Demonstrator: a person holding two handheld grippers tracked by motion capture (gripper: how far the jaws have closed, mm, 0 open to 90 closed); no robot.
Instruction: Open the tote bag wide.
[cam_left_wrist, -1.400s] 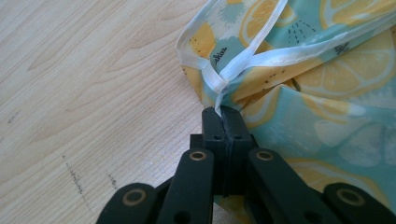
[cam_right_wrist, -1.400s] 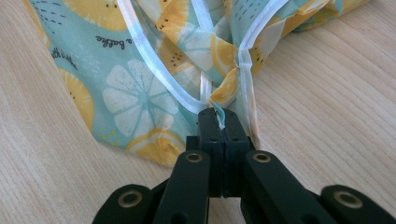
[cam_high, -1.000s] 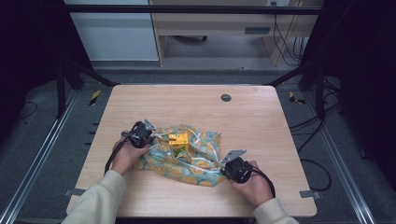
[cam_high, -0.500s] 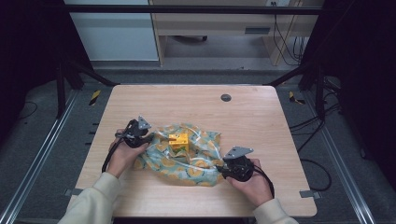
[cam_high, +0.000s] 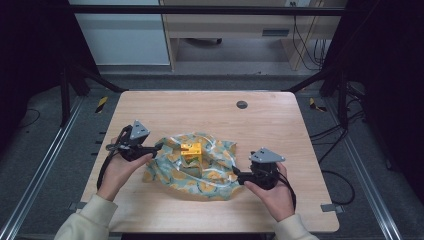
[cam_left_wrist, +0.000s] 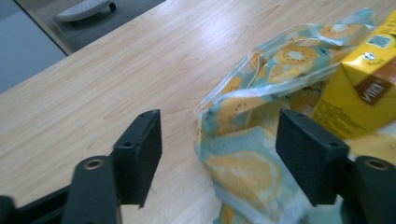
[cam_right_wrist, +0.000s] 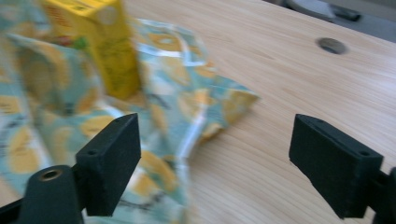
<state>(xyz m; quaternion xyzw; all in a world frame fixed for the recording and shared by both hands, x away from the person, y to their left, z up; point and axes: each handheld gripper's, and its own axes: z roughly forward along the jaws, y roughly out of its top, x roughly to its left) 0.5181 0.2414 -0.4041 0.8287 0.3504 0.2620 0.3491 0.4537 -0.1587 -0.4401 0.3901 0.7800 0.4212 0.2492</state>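
Note:
A crumpled plastic bag (cam_high: 200, 175) printed with orange slices lies on the wooden table (cam_high: 200, 110). A yellow drink carton (cam_high: 191, 151) stands upright on the middle of it. My left gripper (cam_high: 156, 148) is at the bag's left edge. In the left gripper view it stands open (cam_left_wrist: 219, 140), the bag's edge (cam_left_wrist: 233, 154) lies between the jaws, and the carton (cam_left_wrist: 359, 88) is to the right. My right gripper (cam_high: 239, 178) is at the bag's right corner. In the right gripper view it is open wide (cam_right_wrist: 215, 140), with the bag's corner (cam_right_wrist: 229, 100) ahead and the carton (cam_right_wrist: 112, 51) beyond.
A small round hole (cam_high: 242, 104) sits in the table near its far edge (cam_right_wrist: 331, 45). Bare wood surrounds the bag on all sides. Metal frame rails run along the floor left and right of the table, and cables lie at the right.
Both grippers have eased outward from the bag, the left one to the left and the right one to the right. The bag and carton have stayed in place.

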